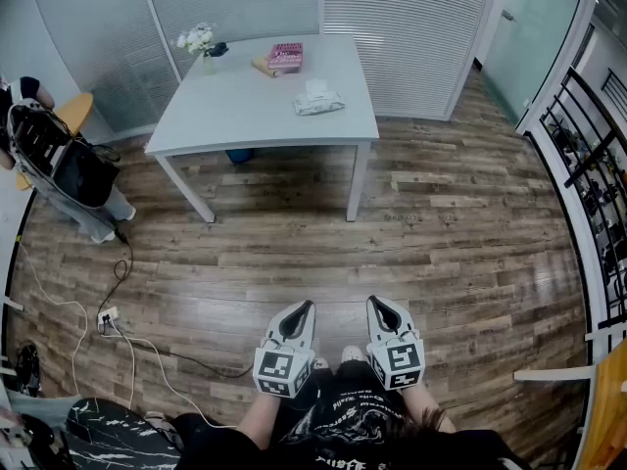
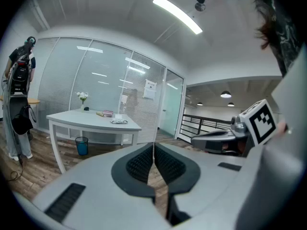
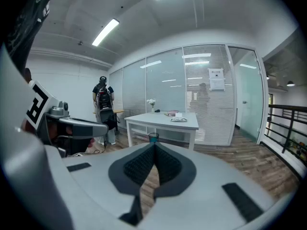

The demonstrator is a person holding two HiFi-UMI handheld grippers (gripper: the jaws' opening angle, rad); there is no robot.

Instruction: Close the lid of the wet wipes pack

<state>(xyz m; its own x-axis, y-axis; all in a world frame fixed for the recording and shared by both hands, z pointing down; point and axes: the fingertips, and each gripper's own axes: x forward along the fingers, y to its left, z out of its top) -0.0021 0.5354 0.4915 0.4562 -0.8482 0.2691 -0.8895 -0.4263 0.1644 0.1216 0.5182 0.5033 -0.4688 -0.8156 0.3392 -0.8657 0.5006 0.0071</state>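
Nothing is in hand yet. The left gripper [image 1: 310, 305] has its fingers [image 2: 140, 164] pressed flat together with nothing between them, and the right gripper [image 1: 373, 301] is the same, fingers [image 3: 139, 166] closed tight on air. Both are held low in front of me, side by side over the wooden floor [image 1: 294, 253] and tipped a little downward. The wet wipes pack [image 1: 319, 102] is far off across the room, on the right half of the tabletop [image 1: 245, 106] not far from its near right corner. So it lies straight ahead of the fingers and well apart from them, with a big stretch of floor in between. Its long axis looks to run roughly left to right, slightly slanted. A pale bit shows at its far side, which might be the open lid, but it's too small to tell. A pink box [image 1: 285, 56] and some flowers [image 1: 199, 40] sit further back on the tabletop, well clear of the pack. My guess is neither hand is really nearer, though the left lines up with the pack a touch better. First job is just walking up to it.
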